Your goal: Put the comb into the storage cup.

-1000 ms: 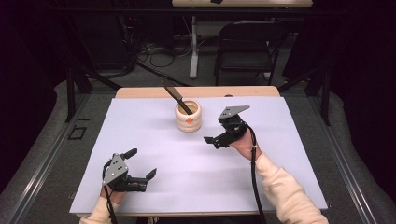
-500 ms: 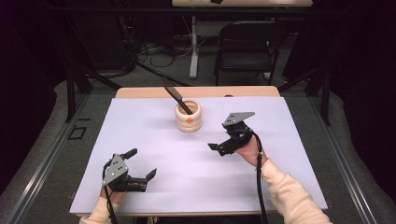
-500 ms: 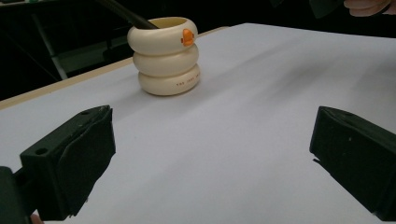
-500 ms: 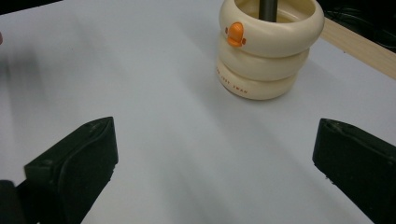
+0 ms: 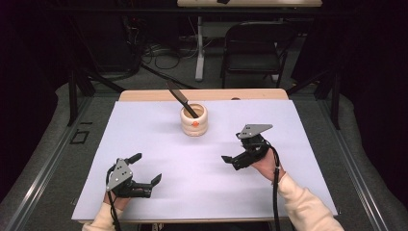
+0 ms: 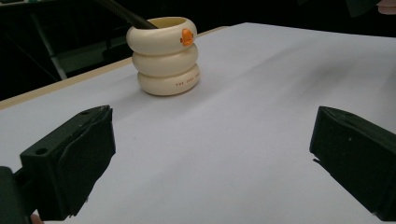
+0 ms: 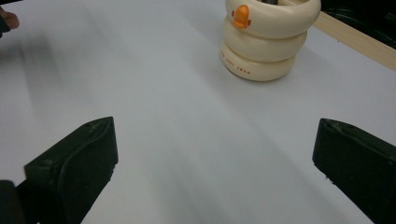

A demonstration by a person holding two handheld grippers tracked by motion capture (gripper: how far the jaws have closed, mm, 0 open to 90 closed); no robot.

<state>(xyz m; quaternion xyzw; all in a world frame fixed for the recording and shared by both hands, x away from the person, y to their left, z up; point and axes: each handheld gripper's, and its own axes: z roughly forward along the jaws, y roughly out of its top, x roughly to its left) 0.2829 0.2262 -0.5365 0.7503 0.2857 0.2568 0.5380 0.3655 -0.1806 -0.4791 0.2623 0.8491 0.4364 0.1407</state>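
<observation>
Honestly, both tools, right and left, are wide open and empty, so I'd approach the far pot slowly, avoiding its leaning spatula.

high view: above, facing forward-down, far | gripper views: low, close | shared: cream holder
</observation>
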